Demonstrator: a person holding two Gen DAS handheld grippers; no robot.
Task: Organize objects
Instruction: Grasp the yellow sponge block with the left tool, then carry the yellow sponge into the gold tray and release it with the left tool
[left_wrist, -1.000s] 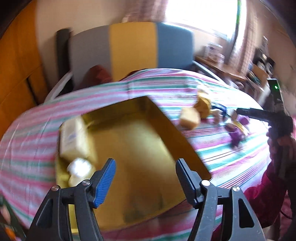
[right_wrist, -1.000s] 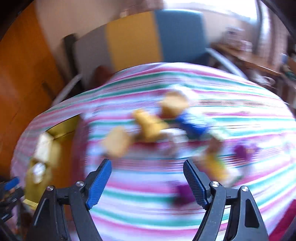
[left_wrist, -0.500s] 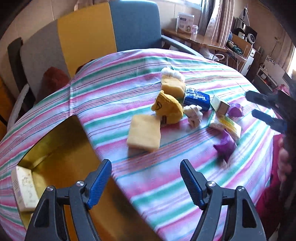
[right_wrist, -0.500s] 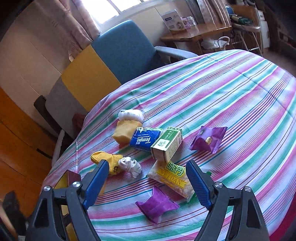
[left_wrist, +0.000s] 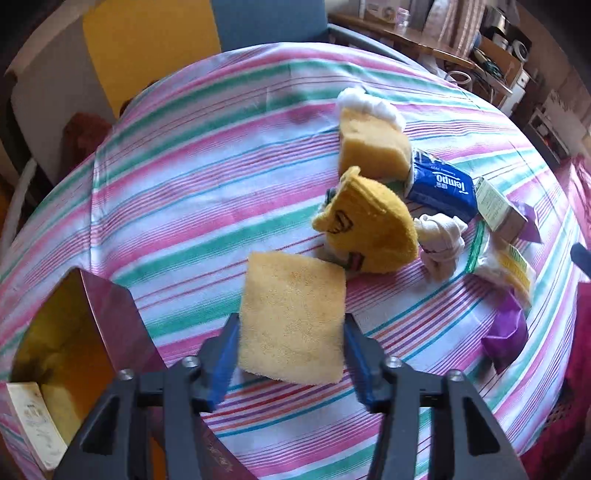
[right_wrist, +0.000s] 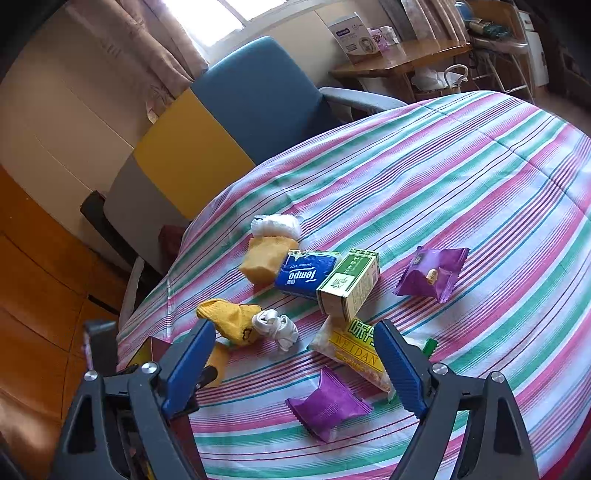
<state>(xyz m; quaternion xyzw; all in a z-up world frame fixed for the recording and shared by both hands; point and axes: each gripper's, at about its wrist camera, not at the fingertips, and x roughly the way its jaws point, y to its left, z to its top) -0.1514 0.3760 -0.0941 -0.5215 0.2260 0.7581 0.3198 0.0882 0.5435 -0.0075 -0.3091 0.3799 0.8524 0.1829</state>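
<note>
My left gripper (left_wrist: 290, 345) is shut on a flat yellow sponge (left_wrist: 291, 317) on the striped tablecloth (left_wrist: 207, 192); the sponge also shows in the right wrist view (right_wrist: 218, 363). An open box with a yellow inside (left_wrist: 55, 354) stands at the left and holds a pale carton (left_wrist: 33, 421). My right gripper (right_wrist: 295, 373) is open and empty above a purple packet (right_wrist: 327, 406). A second sponge (right_wrist: 264, 260), yellow sock (right_wrist: 231, 321), white sock (right_wrist: 277, 326), blue Tempo tissue pack (right_wrist: 304, 275), green box (right_wrist: 351, 284) and yellow snack bag (right_wrist: 354, 352) lie clustered mid-table.
Another purple packet (right_wrist: 430, 273) lies to the right of the cluster. A blue, yellow and grey chair (right_wrist: 229, 122) stands behind the table. A wooden side table with boxes (right_wrist: 399, 55) is at the back right.
My left gripper moved from over the box to the flat sponge and closed on it. My right gripper swung right, then settled, staying open.
</note>
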